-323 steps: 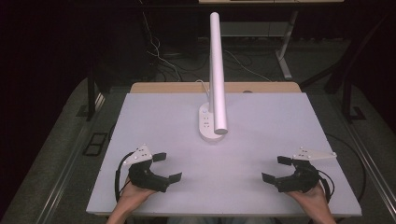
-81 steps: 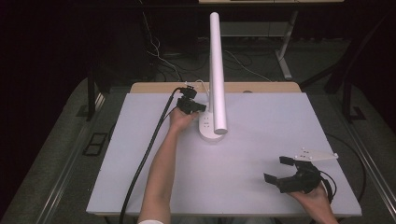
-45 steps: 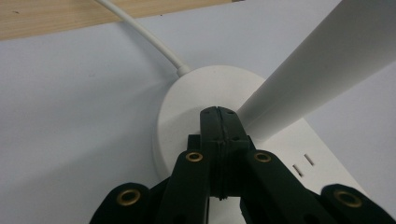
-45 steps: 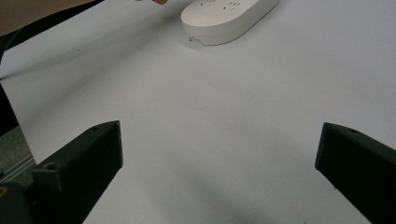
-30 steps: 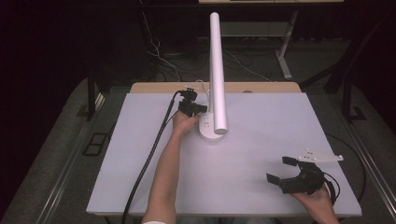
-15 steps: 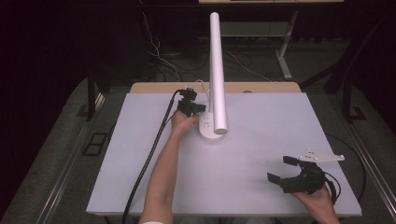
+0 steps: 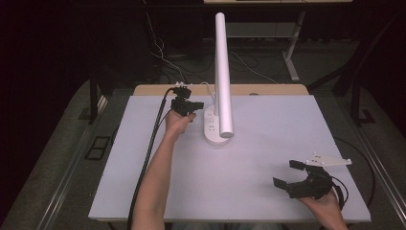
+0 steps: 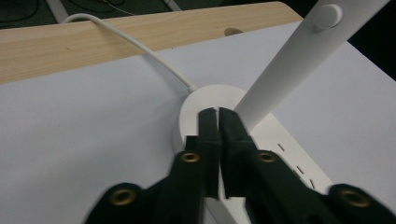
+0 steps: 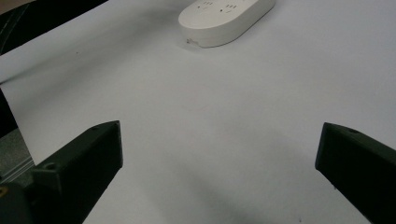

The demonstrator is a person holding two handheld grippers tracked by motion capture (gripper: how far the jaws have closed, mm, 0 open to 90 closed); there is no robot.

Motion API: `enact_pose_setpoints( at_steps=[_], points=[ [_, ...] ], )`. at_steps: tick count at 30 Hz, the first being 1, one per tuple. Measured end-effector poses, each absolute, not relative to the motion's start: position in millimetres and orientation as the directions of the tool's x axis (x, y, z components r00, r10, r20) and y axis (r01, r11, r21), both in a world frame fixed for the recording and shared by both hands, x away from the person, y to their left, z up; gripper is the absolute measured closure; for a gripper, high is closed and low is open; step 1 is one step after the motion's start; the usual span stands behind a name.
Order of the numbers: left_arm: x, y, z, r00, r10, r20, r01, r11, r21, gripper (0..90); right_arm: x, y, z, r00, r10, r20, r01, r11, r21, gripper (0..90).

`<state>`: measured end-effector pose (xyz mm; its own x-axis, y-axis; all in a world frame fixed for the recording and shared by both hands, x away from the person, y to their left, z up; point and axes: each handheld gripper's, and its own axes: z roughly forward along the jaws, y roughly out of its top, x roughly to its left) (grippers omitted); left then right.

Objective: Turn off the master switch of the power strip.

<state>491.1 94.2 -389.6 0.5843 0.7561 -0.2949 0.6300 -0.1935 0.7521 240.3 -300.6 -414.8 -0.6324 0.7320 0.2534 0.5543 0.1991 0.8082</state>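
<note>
A white desk lamp stands at the table's far middle, with an oval base (image 7: 215, 136) carrying sockets and a long arm (image 7: 222, 72) leaning toward me. My left gripper (image 7: 195, 105) hovers just left of the base's rear. In the left gripper view its jaws (image 8: 218, 114) stand almost together with a thin slit and nothing between them, above the round rear of the base (image 8: 205, 95), beside the arm (image 8: 299, 56). My right gripper (image 7: 286, 173) rests open near the front right corner. Bare table lies between its jaws (image 9: 219, 137), with the base (image 9: 226, 16) far ahead.
The lamp's white cable (image 8: 130, 42) runs back over the wooden strip (image 7: 268, 89) at the table's far edge. A thick black cable (image 7: 151, 143) trails from my left gripper along the forearm. Wires and desk legs lie on the dark floor beyond.
My left gripper has lifted a little and drawn back to the left from the lamp's base. The right gripper has stayed where it was.
</note>
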Motion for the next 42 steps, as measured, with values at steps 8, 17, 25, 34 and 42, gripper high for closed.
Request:
enact_pose_setpoints(
  at_steps=[8,17,25,34,42],
  points=[
    [472,101,-374,0.612,0.740,-0.279,0.590,-0.192,0.784,73.9,242,-300,-415,-0.639,0.728,0.248,0.552,0.211,0.807,0.0],
    [452,121,-357,0.658,0.705,-0.264,0.559,-0.222,0.799,38.5,242,-299,-415,-0.640,0.726,0.250,0.554,0.211,0.805,0.0],
    [429,137,-350,0.674,0.689,-0.266,0.558,-0.240,0.794,13.3,242,-298,-415,-0.643,0.725,0.247,0.551,0.213,0.807,0.0],
    [403,152,-348,0.683,0.672,-0.286,0.563,-0.236,0.792,0.0,242,-297,-416,-0.640,0.727,0.251,0.555,0.211,0.804,0.0],
    [376,159,-352,0.690,0.661,-0.295,0.551,-0.215,0.806,0.0,242,-295,-416,-0.641,0.726,0.250,0.558,0.217,0.801,0.0]
  ],
)
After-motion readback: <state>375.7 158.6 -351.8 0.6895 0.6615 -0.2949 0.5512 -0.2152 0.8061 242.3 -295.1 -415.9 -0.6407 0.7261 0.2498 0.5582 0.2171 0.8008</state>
